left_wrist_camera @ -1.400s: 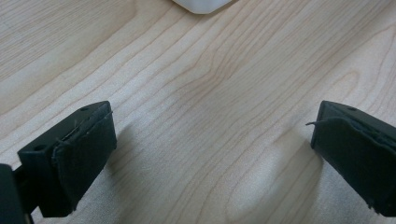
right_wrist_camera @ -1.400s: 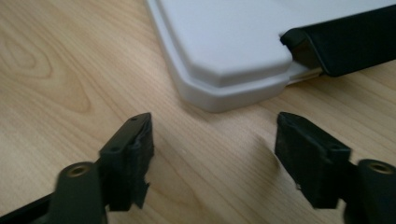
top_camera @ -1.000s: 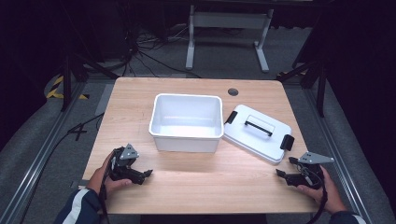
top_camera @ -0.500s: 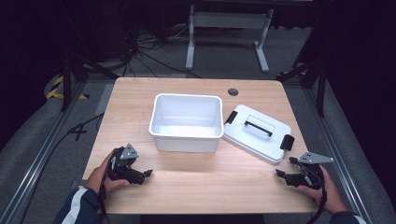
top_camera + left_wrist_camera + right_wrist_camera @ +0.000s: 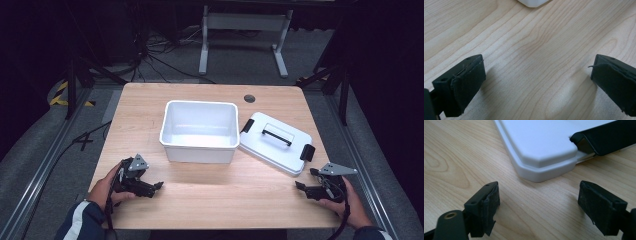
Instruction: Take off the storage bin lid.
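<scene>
Wooden surface (image 5: 210, 200) filling centre of frame. Left hand (image 5: 107, 187) lying low at lower left, holding left gripper (image 5: 155, 187) pointing right, jaws spread wide, nothing between them. Right hand (image 5: 345, 200) sitting at lower right, right gripper (image 5: 300, 186) pointing left toward white lid (image 5: 276, 142), jaws spread apart, clasping nothing. White tub (image 5: 200, 131) sitting centre, lid lying flat just right of it.

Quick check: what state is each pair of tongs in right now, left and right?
Left tongs: open, holding nothing, above the bare light wooden table.
Right tongs: open, holding nothing, facing the white plastic lid.
</scene>
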A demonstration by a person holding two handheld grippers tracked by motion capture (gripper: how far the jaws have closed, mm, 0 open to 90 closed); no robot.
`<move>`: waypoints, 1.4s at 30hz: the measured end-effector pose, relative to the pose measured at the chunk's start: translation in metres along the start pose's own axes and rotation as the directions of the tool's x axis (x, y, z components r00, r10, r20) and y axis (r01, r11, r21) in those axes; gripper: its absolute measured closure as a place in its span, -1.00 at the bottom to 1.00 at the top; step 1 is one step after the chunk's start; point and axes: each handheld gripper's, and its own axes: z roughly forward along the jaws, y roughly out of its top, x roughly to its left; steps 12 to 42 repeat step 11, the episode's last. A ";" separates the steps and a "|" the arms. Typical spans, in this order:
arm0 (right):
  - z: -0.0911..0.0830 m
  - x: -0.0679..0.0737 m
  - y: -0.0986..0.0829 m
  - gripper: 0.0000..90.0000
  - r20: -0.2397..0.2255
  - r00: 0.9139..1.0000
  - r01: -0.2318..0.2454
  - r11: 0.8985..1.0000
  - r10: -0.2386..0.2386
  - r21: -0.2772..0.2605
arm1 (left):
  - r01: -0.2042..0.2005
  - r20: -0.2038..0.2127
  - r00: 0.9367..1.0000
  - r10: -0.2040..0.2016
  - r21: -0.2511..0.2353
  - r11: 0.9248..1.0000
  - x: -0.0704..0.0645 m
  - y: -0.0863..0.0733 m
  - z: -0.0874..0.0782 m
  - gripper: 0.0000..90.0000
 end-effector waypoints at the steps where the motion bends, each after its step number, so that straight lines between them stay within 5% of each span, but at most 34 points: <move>1: 0.000 0.000 0.000 -0.61 0.000 1.000 0.001 1.000 -0.001 0.000 | 0.010 0.002 1.000 -0.010 0.002 1.000 -0.001 0.000 0.000 -1.00; 42: 0.000 0.000 0.000 -0.62 0.000 1.000 0.001 1.000 -0.001 0.000 | 0.012 -0.006 1.000 -0.012 0.004 1.000 -0.001 -0.001 -0.001 -1.00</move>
